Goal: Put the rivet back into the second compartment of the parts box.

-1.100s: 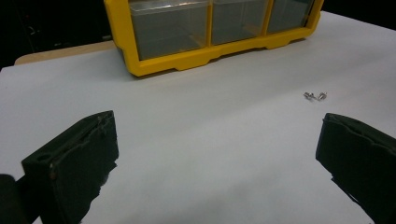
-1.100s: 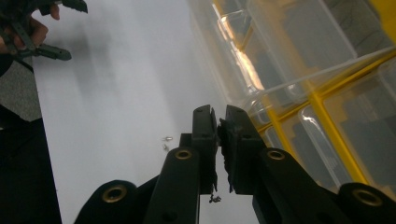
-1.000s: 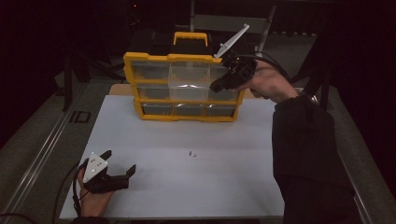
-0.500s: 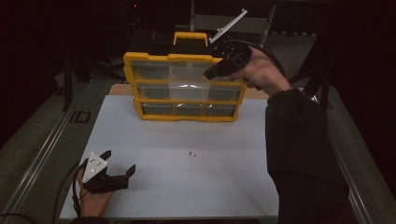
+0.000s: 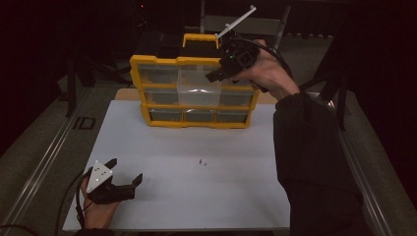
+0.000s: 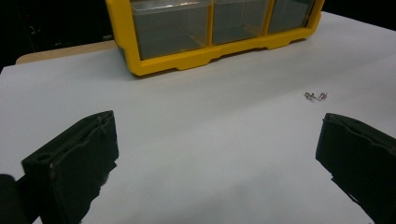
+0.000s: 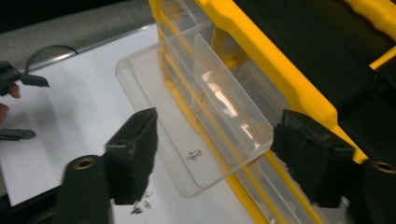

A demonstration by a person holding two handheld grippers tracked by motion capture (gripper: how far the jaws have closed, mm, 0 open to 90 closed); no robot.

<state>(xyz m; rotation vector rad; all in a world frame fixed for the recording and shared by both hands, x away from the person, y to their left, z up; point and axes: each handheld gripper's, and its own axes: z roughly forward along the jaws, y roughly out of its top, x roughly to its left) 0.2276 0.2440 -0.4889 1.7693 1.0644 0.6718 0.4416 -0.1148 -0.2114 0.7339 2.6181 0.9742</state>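
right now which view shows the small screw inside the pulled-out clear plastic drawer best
The right gripper view: it looks down into the clear plastic drawer, where the small metal screw lies on its floor. The high view shows the drawer but no screw can be made out.

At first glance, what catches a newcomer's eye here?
The yellow drawer organiser at the far edge of the white table, one clear drawer pulled out with a small screw inside. Above it hangs the right gripper, jaws just opened and empty.

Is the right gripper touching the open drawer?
Apart: in the right gripper view the right gripper has its jaws spread above the drawer, nothing between them.
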